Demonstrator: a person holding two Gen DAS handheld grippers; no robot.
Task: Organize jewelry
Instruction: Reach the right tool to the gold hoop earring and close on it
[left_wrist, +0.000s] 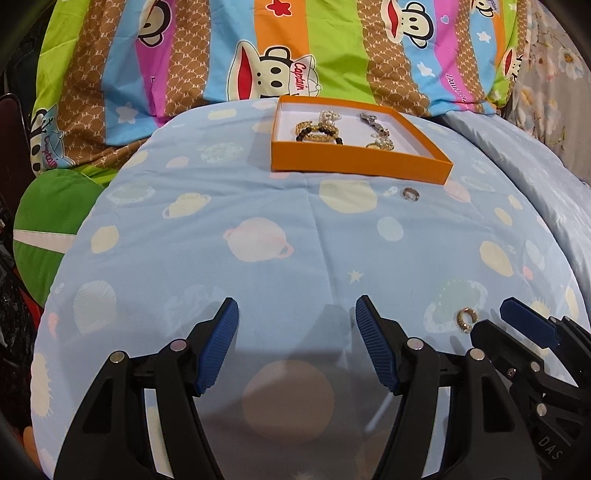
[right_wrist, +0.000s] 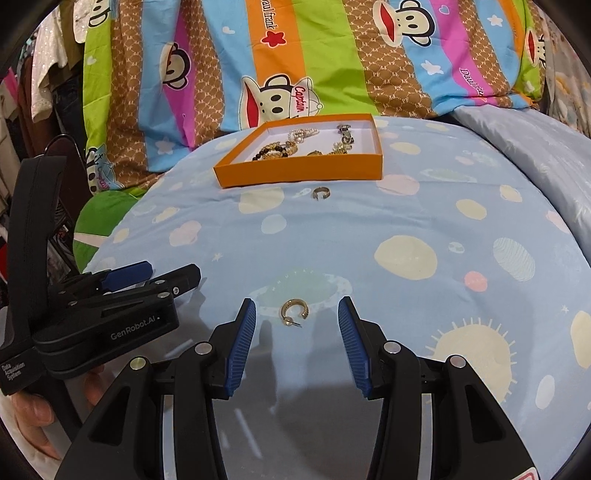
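The right tongs (right_wrist: 297, 339) are standing wide open with nothing between them, their ribbed blue pads (right_wrist: 242, 349) flanking a small gold hoop earring (right_wrist: 294, 312) that is lying flat on the bed. The earring is an open C of shiny metal with a thin post sticking out at one end, and it is touching neither pad. In the left wrist view the same earring (left_wrist: 464, 319) is sitting just beside the tip of the right tongs (left_wrist: 517, 325).

The left tongs (left_wrist: 297, 343) are also gaping wide and holding nothing, hovering over bare fabric with their grooved blue pads (left_wrist: 218, 350) well apart; seen from the right wrist camera, the left tongs (right_wrist: 147, 278) are lying near the bed's left edge.

Farther up the bed, a silvery ring (right_wrist: 321, 193) is resting just in front of the near wall of a shallow orange cardboard box (right_wrist: 295, 171). The box is rectangular with a white inside, holding a tangle of beaded bracelets (right_wrist: 273, 151), dark and gold, and a metal chain piece (right_wrist: 345, 138).

The bed cover (right_wrist: 406, 221) is smooth pale blue cotton printed with cream planets and stars. Behind the box, a striped cartoon-monkey quilt (right_wrist: 295, 55) is lying bunched along the far edge.
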